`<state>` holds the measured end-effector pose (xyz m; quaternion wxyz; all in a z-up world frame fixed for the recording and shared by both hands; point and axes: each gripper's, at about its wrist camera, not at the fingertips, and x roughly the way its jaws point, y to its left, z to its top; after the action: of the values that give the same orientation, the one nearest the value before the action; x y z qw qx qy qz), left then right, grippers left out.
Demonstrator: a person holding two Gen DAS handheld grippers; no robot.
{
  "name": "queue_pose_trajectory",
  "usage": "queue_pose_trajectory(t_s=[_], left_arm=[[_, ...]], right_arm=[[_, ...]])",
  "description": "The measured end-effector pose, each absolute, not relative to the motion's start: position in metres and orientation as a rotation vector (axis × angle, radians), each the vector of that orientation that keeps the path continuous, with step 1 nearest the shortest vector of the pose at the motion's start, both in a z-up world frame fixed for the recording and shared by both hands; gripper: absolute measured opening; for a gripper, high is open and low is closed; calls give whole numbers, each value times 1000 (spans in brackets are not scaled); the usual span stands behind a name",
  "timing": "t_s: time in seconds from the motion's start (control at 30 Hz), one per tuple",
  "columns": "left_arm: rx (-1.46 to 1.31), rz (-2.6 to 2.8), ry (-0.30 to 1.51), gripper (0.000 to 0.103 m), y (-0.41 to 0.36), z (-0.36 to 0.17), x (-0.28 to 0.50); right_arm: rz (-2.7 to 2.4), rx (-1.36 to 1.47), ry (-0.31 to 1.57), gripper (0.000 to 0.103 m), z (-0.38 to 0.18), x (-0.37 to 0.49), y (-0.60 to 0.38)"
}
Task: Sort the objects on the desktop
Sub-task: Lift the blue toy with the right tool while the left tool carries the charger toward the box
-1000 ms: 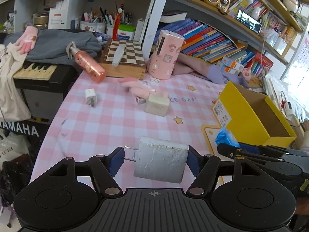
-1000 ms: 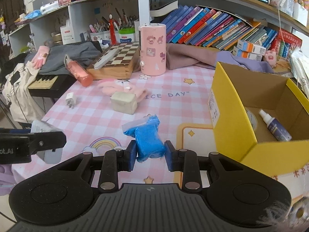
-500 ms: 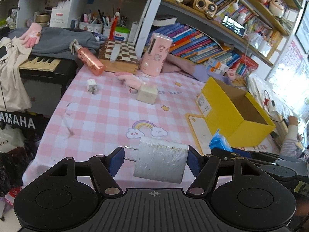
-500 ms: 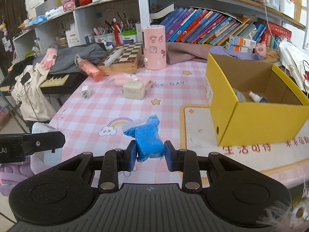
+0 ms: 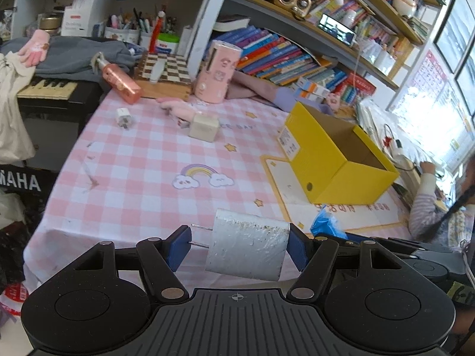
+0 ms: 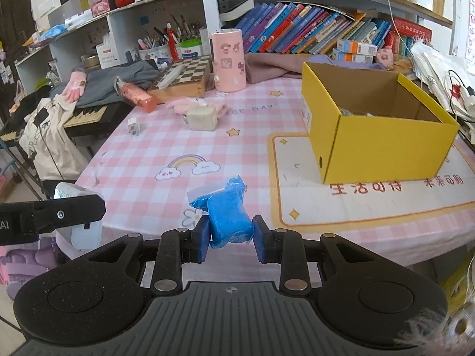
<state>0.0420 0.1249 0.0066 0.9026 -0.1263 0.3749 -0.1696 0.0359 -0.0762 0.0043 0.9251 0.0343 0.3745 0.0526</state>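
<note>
My left gripper is shut on a silver-grey plug charger, its two prongs pointing left, held over the table's near edge. My right gripper is shut on a blue plastic packet, held above the near edge too. The left gripper with the charger shows at the left of the right wrist view. The open yellow box stands on a mat at the right; it also shows in the left wrist view. A cream cube charger, a small white plug and a pink bottle lie further back.
A pink cylinder, a chessboard box, a pink glove and grey clothes crowd the far edge under bookshelves. A piano keyboard stands left of the table. A person sits at the right.
Both grippers have pulled back and up from the table with their objects still held; the table and the yellow box now look further away.
</note>
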Motion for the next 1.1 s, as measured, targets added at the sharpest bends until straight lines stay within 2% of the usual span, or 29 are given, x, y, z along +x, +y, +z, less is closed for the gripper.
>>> queue_pose_trajectory(t_s=[0.63, 1.1], left_arm=[[-205, -485, 817, 69, 89, 2, 40], [-124, -608, 837, 69, 35, 3, 47]], right_arm=[[6, 101, 808, 27, 1, 4, -102], [-114, 176, 817, 27, -1, -15, -147]])
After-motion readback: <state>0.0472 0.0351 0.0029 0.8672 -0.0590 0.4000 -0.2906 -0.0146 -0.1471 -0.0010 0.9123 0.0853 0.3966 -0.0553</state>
